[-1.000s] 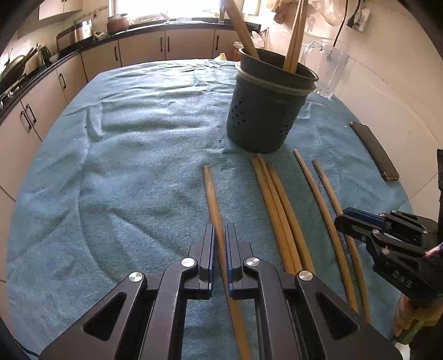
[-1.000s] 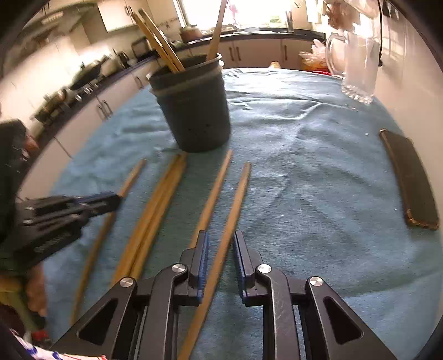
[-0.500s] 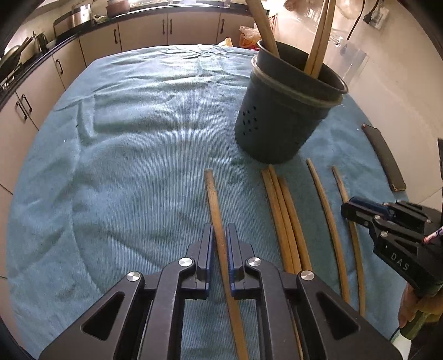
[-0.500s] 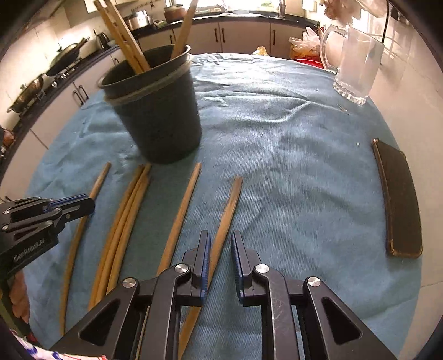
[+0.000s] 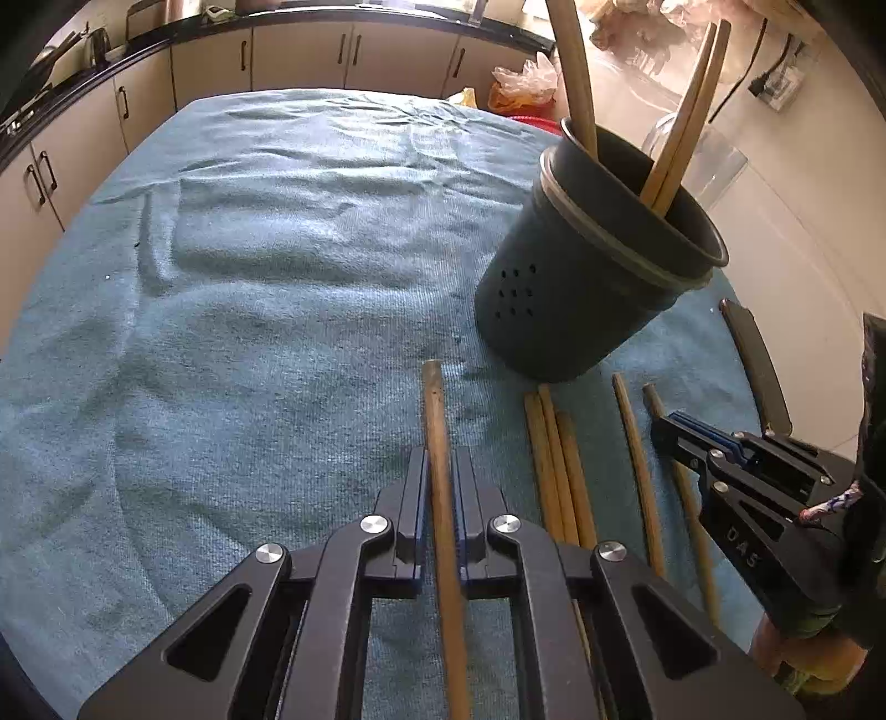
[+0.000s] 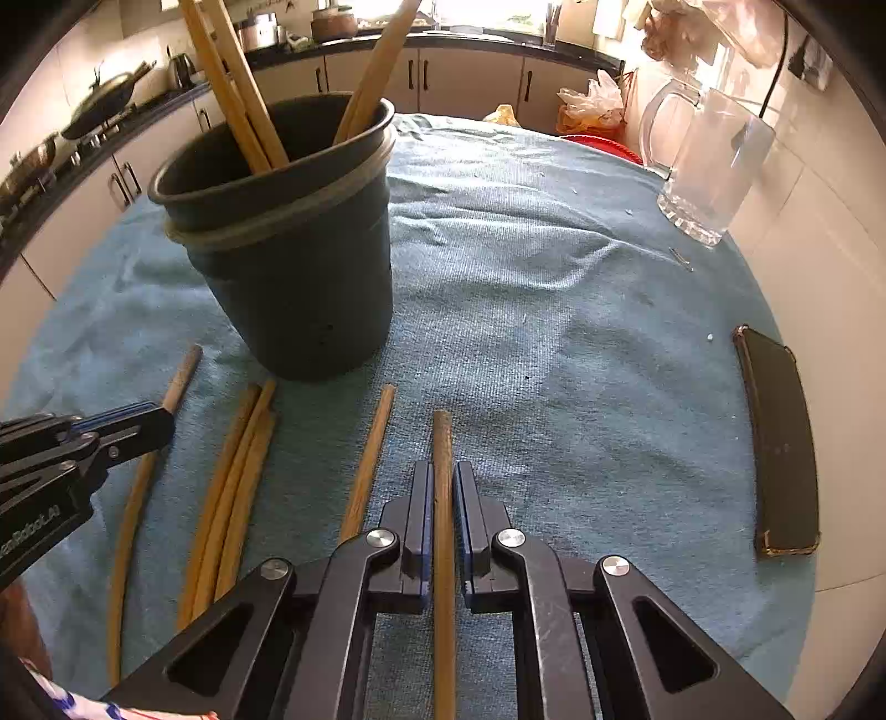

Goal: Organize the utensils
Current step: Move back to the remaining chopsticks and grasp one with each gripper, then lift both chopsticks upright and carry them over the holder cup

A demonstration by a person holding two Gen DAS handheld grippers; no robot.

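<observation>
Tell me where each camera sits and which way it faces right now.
Left wrist: on the left gripper, angled down at the cloth; shut on a stick; right gripper shows.
Right wrist: on the right gripper, same tilt; shut on a stick; left gripper shows.
Shared: holder, loose sticks, phone.

Tan wooden sticks (image 6: 443,498) lie on a ribbed teal cloth (image 6: 554,332); the dark grey perforated plastic cup (image 5: 581,288) has a pale band.

You had a table under a rumpled teal cloth (image 5: 266,266), and beyond its far edge ran cream cabinets (image 5: 354,55) below a dark countertop (image 6: 487,41). Daylight came through a window (image 6: 487,11) above that countertop, and a white tiled wall (image 6: 830,232) stood beside the table.
</observation>
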